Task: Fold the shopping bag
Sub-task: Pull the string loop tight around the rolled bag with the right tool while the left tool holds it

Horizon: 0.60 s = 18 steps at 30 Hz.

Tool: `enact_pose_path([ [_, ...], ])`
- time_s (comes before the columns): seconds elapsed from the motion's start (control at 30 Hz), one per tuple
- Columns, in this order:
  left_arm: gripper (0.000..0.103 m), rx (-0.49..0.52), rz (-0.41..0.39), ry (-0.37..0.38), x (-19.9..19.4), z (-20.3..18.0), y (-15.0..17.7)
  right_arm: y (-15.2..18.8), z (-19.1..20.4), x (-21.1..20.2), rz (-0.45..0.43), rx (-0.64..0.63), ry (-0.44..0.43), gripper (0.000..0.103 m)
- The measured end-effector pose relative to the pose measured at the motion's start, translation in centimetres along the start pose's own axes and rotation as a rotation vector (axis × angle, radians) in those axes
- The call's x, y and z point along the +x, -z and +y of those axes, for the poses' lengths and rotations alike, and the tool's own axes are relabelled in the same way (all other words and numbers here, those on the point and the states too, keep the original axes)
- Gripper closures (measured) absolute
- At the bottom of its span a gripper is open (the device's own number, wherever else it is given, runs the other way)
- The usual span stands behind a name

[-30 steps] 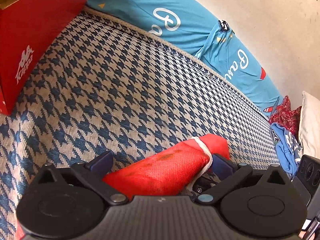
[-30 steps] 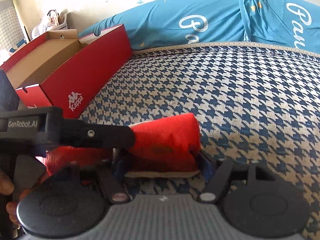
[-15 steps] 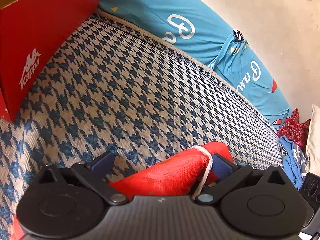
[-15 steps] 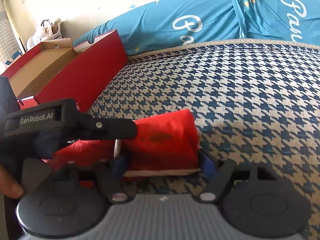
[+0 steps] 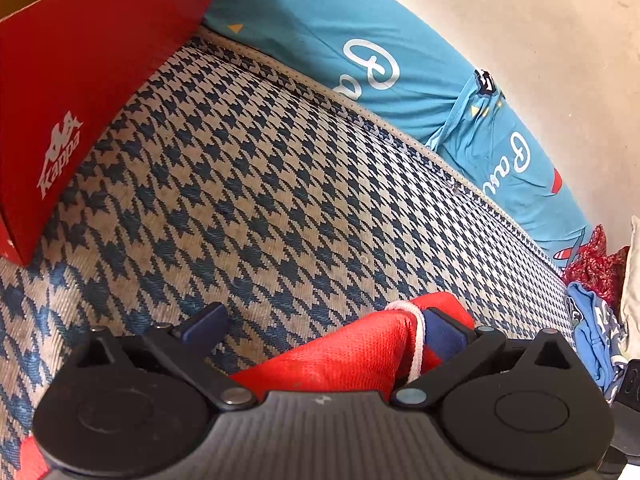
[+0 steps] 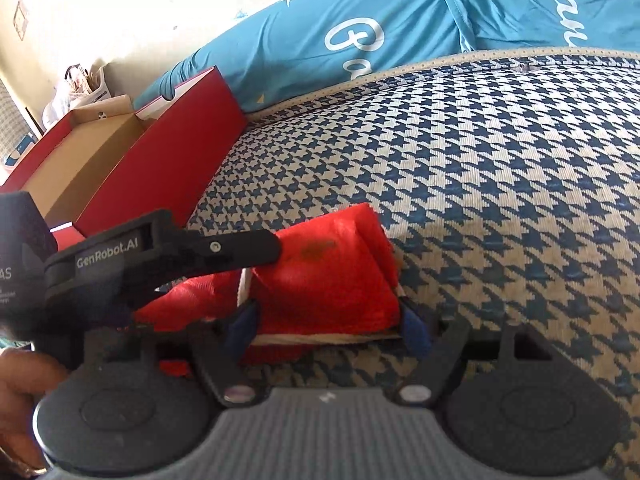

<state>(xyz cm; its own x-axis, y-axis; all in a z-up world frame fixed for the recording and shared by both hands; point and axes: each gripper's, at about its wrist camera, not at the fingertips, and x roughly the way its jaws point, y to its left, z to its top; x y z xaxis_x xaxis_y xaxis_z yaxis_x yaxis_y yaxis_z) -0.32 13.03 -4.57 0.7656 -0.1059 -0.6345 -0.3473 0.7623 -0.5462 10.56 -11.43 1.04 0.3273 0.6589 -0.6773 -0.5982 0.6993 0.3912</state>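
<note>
Houndstooth mattress (image 5: 280,184) is the work surface, blue pillows (image 5: 360,40) along the far edge, an open red shoebox (image 6: 132,168) off to the left side. Since a second ago: in the left wrist view the red mesh shopping bag (image 6: 332,264) has slid toward the right finger, and the left finger that had fabric right beside it now stands clear over bare mattress. Left gripper (image 5: 320,324) therefore reads as spread, not pinching: bag and its white cord (image 5: 416,332) lie against the inner face of the right finger only, nothing presses from the other side. Right gripper (image 6: 332,320) looks much the same as before, apart from some wrist roll: jaws wide, one blue pad at each side edge of the folded bundle, white hem running between them. They appear closed on the bundle across its width, though contact on the right pad is hard to confirm. Bag is already a compact wad on the mattress, directly ahead of the right gripper, with the left gripper's arm crossing over its left part. My read: fold is nearly done and the left side is letting go while the right holds it. Risk: springy mesh may unroll if released.
</note>
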Motion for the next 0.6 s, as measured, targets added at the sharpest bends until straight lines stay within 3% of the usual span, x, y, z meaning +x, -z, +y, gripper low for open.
enact_pose_path([
  [0.13, 0.000, -0.010, -0.006, 0.002, 0.0, 0.2, -0.1, 0.3, -0.6, -0.1, -0.011, 0.084, -0.049, 0.030],
  [0.23, 0.000, -0.019, -0.017, -0.002, 0.1, 0.2, -0.1, 0.8, -0.3, 0.5, 0.011, 0.092, -0.142, 0.023],
  [0.33, 0.000, -0.016, -0.019, 0.002, 0.1, 0.2, -0.2, 1.2, 1.1, 1.5, -0.022, -0.028, -0.094, 0.022],
  [0.5, 0.000, -0.049, -0.012, 0.031, -0.1, 0.7, -0.5, 0.7, 0.8, 1.8, -0.045, 0.044, -0.122, 0.019],
  [0.6, 0.000, -0.065, -0.008, 0.038, -0.2, 0.9, -0.6, 0.7, 1.0, 2.2, -0.046, 0.018, -0.146, 0.008],
])
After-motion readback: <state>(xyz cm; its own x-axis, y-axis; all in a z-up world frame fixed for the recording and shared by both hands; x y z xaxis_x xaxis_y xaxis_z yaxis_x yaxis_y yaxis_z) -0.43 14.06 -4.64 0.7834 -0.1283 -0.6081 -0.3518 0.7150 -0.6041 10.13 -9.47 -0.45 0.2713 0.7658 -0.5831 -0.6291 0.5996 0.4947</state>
